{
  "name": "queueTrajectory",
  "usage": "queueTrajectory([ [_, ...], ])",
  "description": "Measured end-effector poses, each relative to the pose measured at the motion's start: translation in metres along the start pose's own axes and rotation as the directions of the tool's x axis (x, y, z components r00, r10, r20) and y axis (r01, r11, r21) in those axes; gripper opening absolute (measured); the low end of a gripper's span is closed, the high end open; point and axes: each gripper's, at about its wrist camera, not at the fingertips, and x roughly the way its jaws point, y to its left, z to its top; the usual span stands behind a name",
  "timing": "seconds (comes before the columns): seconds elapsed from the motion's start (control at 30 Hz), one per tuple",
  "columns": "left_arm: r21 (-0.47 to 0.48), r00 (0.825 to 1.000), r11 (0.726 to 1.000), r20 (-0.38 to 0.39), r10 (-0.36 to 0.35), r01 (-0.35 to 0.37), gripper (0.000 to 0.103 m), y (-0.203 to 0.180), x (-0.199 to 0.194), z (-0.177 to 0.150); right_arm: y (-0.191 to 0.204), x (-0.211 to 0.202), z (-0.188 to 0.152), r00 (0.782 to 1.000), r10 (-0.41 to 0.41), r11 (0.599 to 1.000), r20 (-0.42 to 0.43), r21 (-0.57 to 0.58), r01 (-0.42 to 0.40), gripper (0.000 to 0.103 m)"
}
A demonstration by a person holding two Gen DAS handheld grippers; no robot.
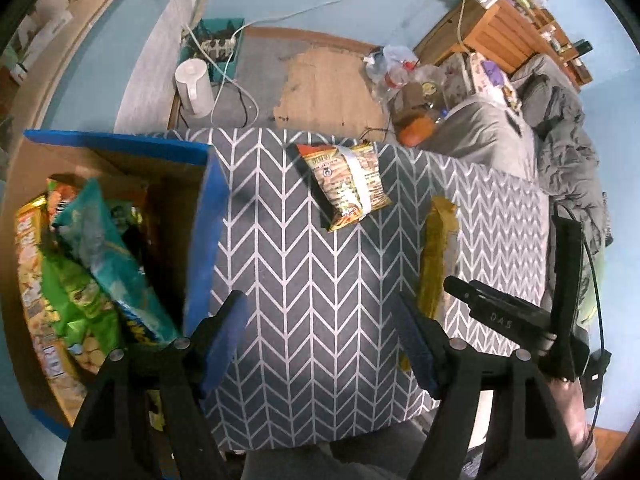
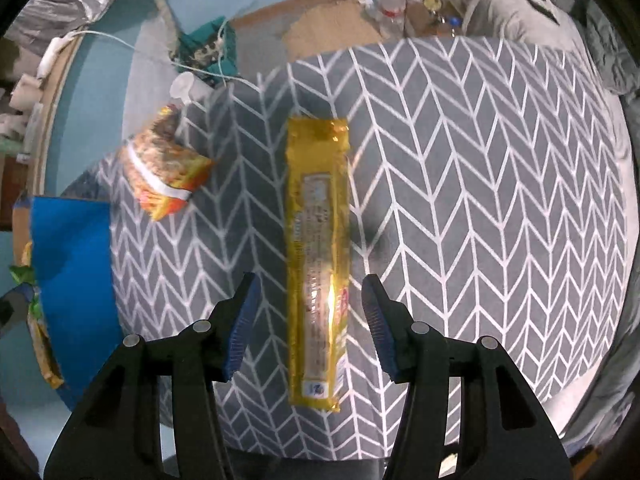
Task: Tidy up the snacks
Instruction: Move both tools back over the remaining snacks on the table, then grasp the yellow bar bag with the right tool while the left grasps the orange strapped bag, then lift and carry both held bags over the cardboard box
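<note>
Right gripper [image 2: 311,322] hangs over the long yellow snack packet [image 2: 318,256], jaws apart and straddling its near half, pads not touching it. Left gripper [image 1: 320,340] is empty, jaws open over bare cloth just right of the cardboard box [image 1: 120,156].

Risks, as judgement: the foil wrapper looks slick and flat, so closing across its width may buckle it or let it slide out; a pinch this near one end could leave the long far end drooping and catching the box's blue rim on the way in. The box already stands full of chip bags [image 1: 96,248], so a long packet may jam or tip them. The orange noodle packet [image 1: 346,184] sits near the surface's far edge; a bump could knock it off.

The surface [image 2: 480,184] is covered in a grey cloth with white chevrons. Room is cluttered: white kettle [image 1: 194,88] and cables on the floor, plastic bottles, grey bedding far right.
</note>
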Motion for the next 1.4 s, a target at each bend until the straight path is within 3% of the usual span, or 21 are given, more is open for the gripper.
queueTrajectory([
  [0.2,-0.009,0.998,0.999,-0.047,0.039,-0.04,0.076,-0.004,0.033,0.006,-0.001,0.018,0.004,1.0,0.003,1.0,-0.017,0.008,-0.003,0.053],
  [0.5,-0.062,0.996,0.996,-0.075,0.055,-0.06,0.082,-0.006,0.061,0.02,0.012,0.035,0.007,0.997,-0.074,0.995,0.0,-0.068,0.074,0.053],
  [0.6,-0.104,0.995,0.993,-0.078,0.055,-0.063,0.082,-0.006,0.068,0.031,0.016,0.039,0.008,0.996,-0.089,0.992,0.0,-0.093,0.088,0.035],
  [0.73,-0.166,0.995,0.984,-0.08,0.059,-0.072,0.082,-0.006,0.079,0.047,0.02,0.041,0.01,0.996,-0.091,0.987,0.016,-0.129,0.092,0.028],
  [0.9,-0.232,0.996,0.971,-0.084,0.043,-0.062,0.082,-0.006,0.091,0.067,0.022,0.037,0.012,0.995,-0.088,0.98,0.039,-0.176,0.094,0.028],
  [1.27,-0.249,0.989,0.962,-0.115,0.089,-0.115,0.089,-0.016,0.121,0.09,0.015,0.031,0.04,0.989,-0.135,0.932,0.067,-0.331,0.149,0.028],
  [1.4,-0.267,0.987,0.955,-0.127,0.1,-0.131,0.089,-0.014,0.13,0.093,0.013,0.036,0.045,0.989,-0.136,0.931,0.052,-0.335,0.146,0.028],
])
